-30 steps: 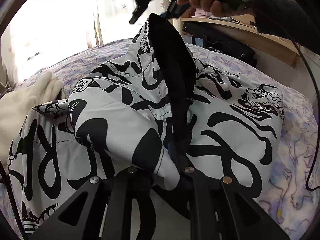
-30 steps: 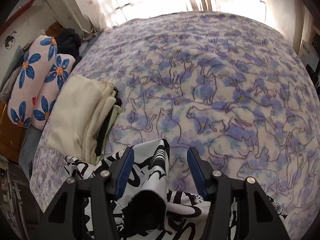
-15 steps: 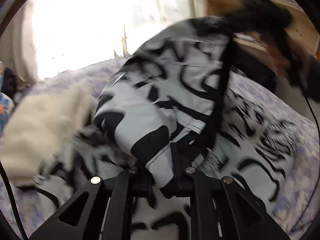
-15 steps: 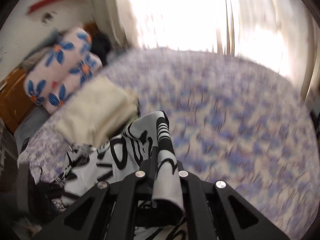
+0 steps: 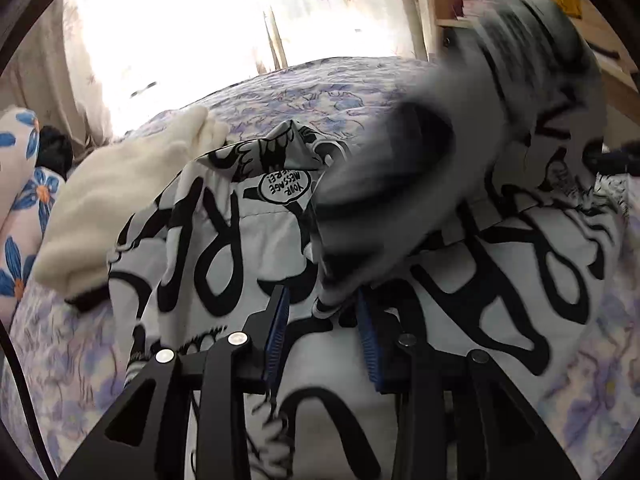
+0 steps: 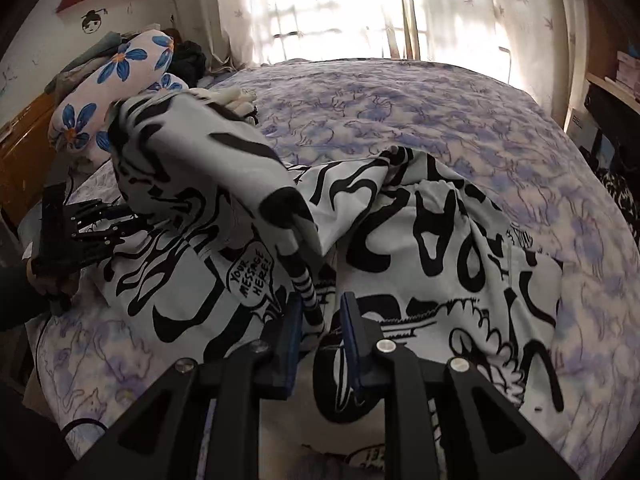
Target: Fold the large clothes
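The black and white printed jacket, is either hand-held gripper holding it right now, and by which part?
Neither grips the black-and-white printed jacket. Both hand-held grippers' jaws are opening: a striped cuff lies loose within the right, a fabric edge in the left.

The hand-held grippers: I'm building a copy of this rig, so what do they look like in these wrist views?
Each hand-held gripper, left and right, is a black frame of angular struts with triangular cut-outs and silver screw heads. The fingers carry ribbed blue pads on their inner faces. A thin black cable curves along the left view's edge. The person holding the left one wears a dark sleeve.
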{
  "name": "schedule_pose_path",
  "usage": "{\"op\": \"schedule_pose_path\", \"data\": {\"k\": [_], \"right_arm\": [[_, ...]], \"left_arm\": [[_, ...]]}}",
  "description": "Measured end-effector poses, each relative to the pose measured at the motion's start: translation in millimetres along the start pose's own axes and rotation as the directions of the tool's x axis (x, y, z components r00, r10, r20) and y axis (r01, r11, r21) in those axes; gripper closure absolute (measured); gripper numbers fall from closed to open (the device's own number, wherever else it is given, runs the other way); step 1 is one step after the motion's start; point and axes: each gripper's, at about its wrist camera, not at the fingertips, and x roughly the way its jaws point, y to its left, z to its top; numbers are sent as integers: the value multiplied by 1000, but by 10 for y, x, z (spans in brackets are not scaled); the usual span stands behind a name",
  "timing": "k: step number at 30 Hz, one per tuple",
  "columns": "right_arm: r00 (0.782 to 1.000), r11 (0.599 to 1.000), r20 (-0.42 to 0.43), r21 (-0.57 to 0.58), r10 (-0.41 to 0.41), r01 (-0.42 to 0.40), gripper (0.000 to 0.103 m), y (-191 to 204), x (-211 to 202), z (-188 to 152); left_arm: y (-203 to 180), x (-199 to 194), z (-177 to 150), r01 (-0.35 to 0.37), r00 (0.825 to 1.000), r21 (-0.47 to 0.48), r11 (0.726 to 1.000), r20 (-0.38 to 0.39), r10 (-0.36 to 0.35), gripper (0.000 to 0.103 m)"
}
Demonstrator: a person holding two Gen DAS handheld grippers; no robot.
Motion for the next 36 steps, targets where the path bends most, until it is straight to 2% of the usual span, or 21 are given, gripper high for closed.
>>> {"op": "schedule_pose_path", "data": {"k": [2,4,6,8,10,11,14,15,17,19,20,22,24,26,27,28,30,34,35,36], "right_arm": [[999,998,16,54,31,-32,84,52,-77,-4],[995,987,20,132,94,-96,84,77,-144,5],[989,966,27,211,147,-149,81,119,-204,-30],[980,945,39,259,198,-201,69,181,-285,-85],[967,917,61,309,246,-252,48,254,-352,-127],[961,904,73,326,268,-276,45,282,-378,-147],[929,829,125,422,348,-367,43,302,-437,-145],[922,802,137,458,363,-384,41,279,-438,-125],[903,723,166,550,397,-419,34,217,-397,-87],[881,615,200,651,428,-446,31,100,-307,-58],[876,579,203,682,437,-447,31,60,-269,-45],[865,489,221,750,451,-446,31,-31,-162,-15],[867,431,238,791,438,-435,31,-105,-100,5],[871,386,249,821,424,-422,31,-177,-31,17],[875,352,245,844,418,-405,31,-213,21,6],[875,326,239,860,421,-392,31,-243,75,-5],[885,301,192,892,424,-337,31,-278,203,-33],[894,321,129,904,429,-284,31,-332,486,-31],[895,327,117,904,430,-276,31,-338,552,-16],[899,344,107,899,425,-270,31,-337,605,10]], "left_arm": [[38,-124,1,36,999,-51,998,-7,-37,68],[84,-309,-4,98,995,-115,989,-16,-101,59],[111,-481,-10,156,987,-174,972,-13,-160,37],[137,-636,-9,215,976,-224,951,8,-218,29],[197,-730,16,280,958,-267,922,24,-284,25],[225,-773,25,310,948,-292,905,28,-316,22],[293,-866,84,384,917,-361,850,39,-398,18],[312,-843,128,400,906,-389,830,31,-422,11],[333,-789,208,404,892,-446,798,-3,-453,4],[357,-651,295,426,861,-518,742,-18,-508,4],[368,-588,329,442,843,-548,711,-16,-537,4],[413,-444,374,474,801,-622,624,10,-598,4],[457,-312,396,486,771,-683,545,41,-636,4],[478,-210,400,491,753,-716,496,63,-655,4],[486,-141,398,487,746,-731,479,63,-663,4],[488,-53,392,472,748,-745,472,55,-661,4],[488,88,364,437,751,-771,463,30,-660,4],[465,427,276,382,729,-821,424,-15,-685,7],[445,521,276,378,716,-828,413,-21,-698,17],[420,594,299,377,710,-828,416,-30,-704,35]]}}
